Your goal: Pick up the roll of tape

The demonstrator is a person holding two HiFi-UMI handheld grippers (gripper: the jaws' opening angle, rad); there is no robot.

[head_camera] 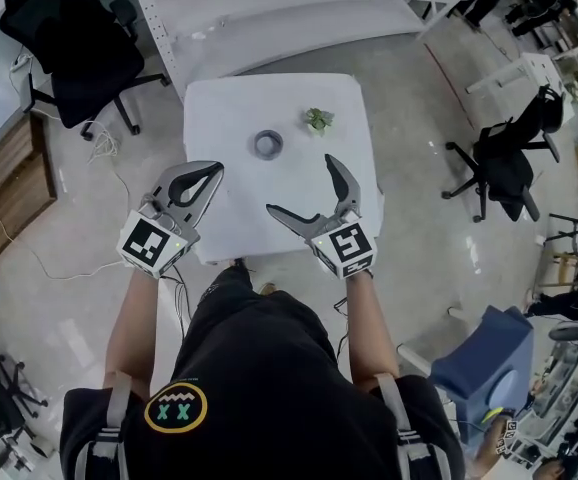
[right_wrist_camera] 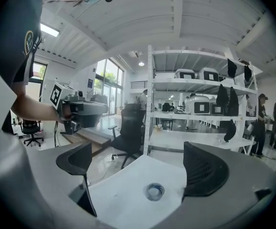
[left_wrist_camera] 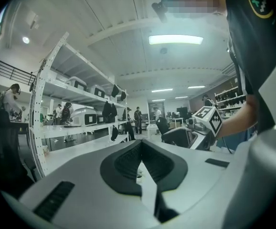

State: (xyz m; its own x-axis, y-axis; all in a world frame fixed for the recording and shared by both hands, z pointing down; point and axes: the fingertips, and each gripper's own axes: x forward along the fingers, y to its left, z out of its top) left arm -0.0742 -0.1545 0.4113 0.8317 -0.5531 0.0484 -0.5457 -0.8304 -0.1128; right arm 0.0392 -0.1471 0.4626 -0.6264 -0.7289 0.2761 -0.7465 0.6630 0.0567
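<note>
A grey roll of tape (head_camera: 268,144) lies flat near the middle of a small white table (head_camera: 229,113). My right gripper (head_camera: 301,185) hovers open over the table's near right part, a little short of the roll. In the right gripper view the roll of tape (right_wrist_camera: 154,191) lies on the table (right_wrist_camera: 123,194) ahead, between the spread jaws of the right gripper (right_wrist_camera: 140,168), untouched. My left gripper (head_camera: 215,172) is shut and empty over the near left edge. In the left gripper view, the left gripper (left_wrist_camera: 140,144) has its jaws pressed together.
A small green object (head_camera: 318,120) lies on the table behind and to the right of the roll. A black office chair (head_camera: 79,48) stands far left, another chair (head_camera: 504,163) at the right. White shelving (head_camera: 269,8) runs behind the table. A blue seat (head_camera: 489,358) is at lower right.
</note>
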